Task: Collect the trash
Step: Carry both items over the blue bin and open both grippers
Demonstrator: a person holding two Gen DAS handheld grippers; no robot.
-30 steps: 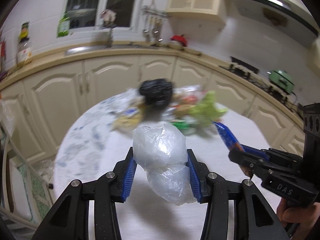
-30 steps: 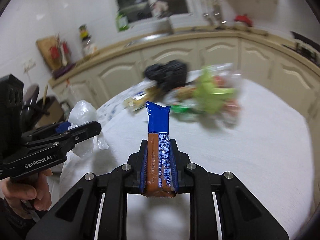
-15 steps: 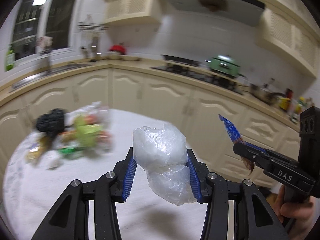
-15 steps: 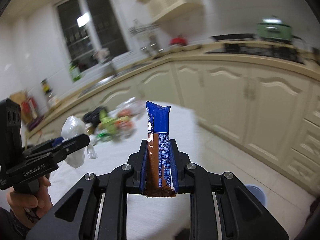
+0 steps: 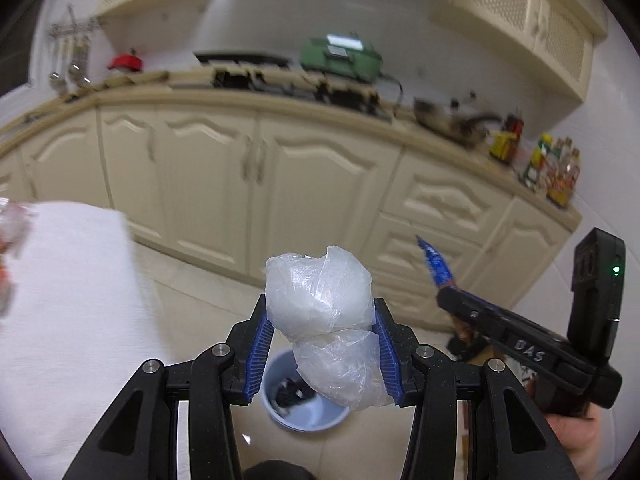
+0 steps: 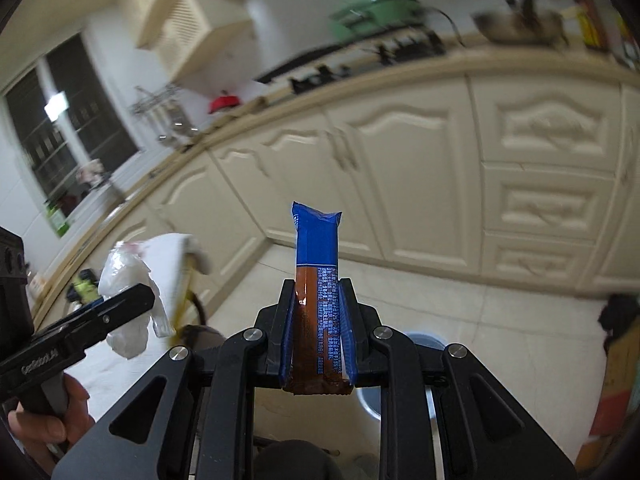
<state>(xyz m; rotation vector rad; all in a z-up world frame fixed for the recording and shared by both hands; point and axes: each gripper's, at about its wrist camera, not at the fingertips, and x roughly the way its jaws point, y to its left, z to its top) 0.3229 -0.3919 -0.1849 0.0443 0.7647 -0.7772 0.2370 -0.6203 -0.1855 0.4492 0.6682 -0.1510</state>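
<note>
My left gripper (image 5: 320, 316) is shut on a crumpled clear plastic bag (image 5: 320, 300) that bulges above and below the blue pads. Below it on the floor stands a pale blue bin (image 5: 280, 412) with something dark inside. My right gripper (image 6: 318, 300) is shut on a blue and brown snack wrapper (image 6: 317, 264) that stands upright between the pads. The bin's rim (image 6: 424, 338) shows just behind the right gripper's fingers. In the left wrist view the right gripper (image 5: 444, 294) holds the wrapper (image 5: 434, 264) to the right. In the right wrist view the left gripper (image 6: 140, 300) carries the plastic bag (image 6: 124, 280) at the left.
The white-clothed table (image 5: 68, 300) lies at the left with leftover trash (image 5: 10, 224) at its far edge. Cream kitchen cabinets (image 5: 328, 200) run across behind a tiled floor (image 6: 500, 320). A dark object (image 6: 620, 312) and a cardboard box (image 6: 616, 380) stand at the right.
Both grippers have swung away from the table toward the cabinets and floor, each keeping its load. The trash pile has slid out to the left, and the blue bin has come into view below.
</note>
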